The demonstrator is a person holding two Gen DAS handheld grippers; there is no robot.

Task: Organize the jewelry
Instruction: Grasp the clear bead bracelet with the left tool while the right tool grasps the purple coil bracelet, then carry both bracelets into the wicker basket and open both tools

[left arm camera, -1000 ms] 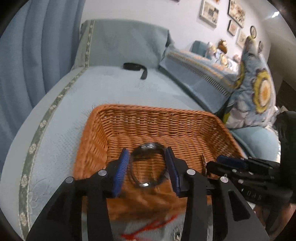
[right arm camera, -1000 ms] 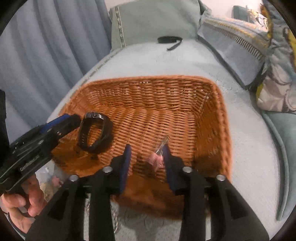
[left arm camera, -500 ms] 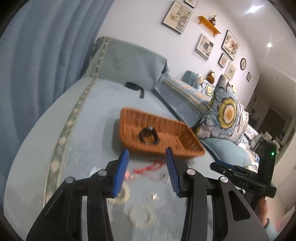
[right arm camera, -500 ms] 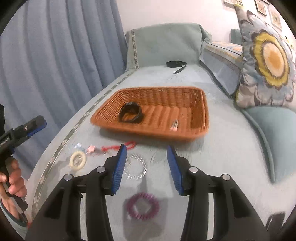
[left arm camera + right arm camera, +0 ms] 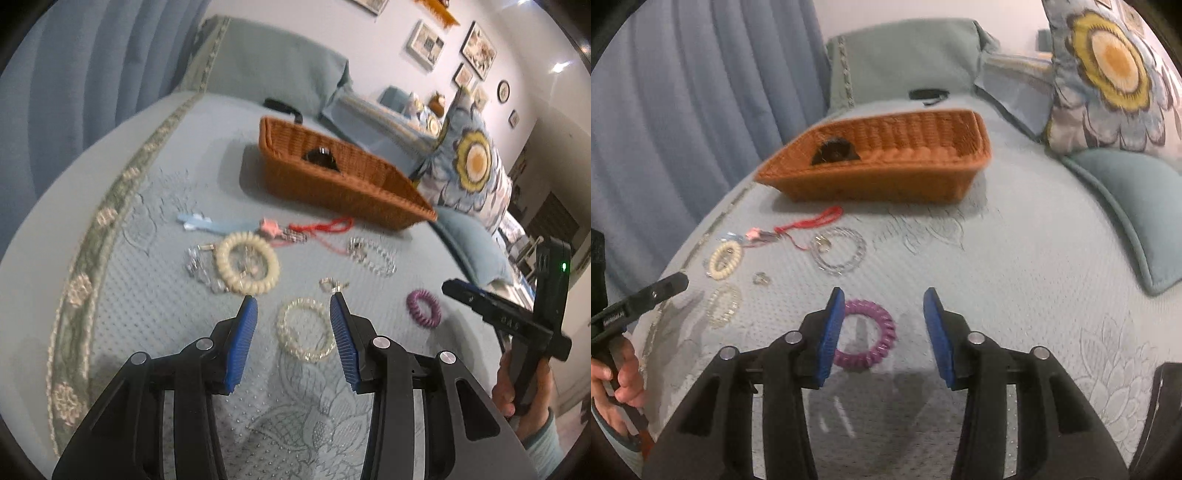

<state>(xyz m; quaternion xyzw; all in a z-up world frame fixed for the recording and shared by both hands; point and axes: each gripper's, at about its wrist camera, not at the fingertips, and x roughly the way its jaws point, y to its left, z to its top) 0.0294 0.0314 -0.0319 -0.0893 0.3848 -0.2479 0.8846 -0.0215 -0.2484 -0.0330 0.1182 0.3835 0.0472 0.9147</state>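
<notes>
My left gripper hangs open just above a pearl bracelet on the blue bedspread; the bracelet lies between and below the fingers, untouched. My right gripper hovers over a purple spiral hair tie. Its jaws are closing a little with nothing pressed between them. Behind stands a wicker basket with a black watch inside. Loose on the cover lie a cream spiral tie, a clear bead bracelet, a red cord and a small ring.
A floral pillow and a teal cushion border the right side. Blue curtains hang on the left. A black strap lies beyond the basket. A person's hand holds the left gripper's handle.
Both grippers have drawn back from the basket and come down over the loose jewellery. The watch, earlier between the left fingers, now rests in the basket, as does the right gripper's small hairpin.
</notes>
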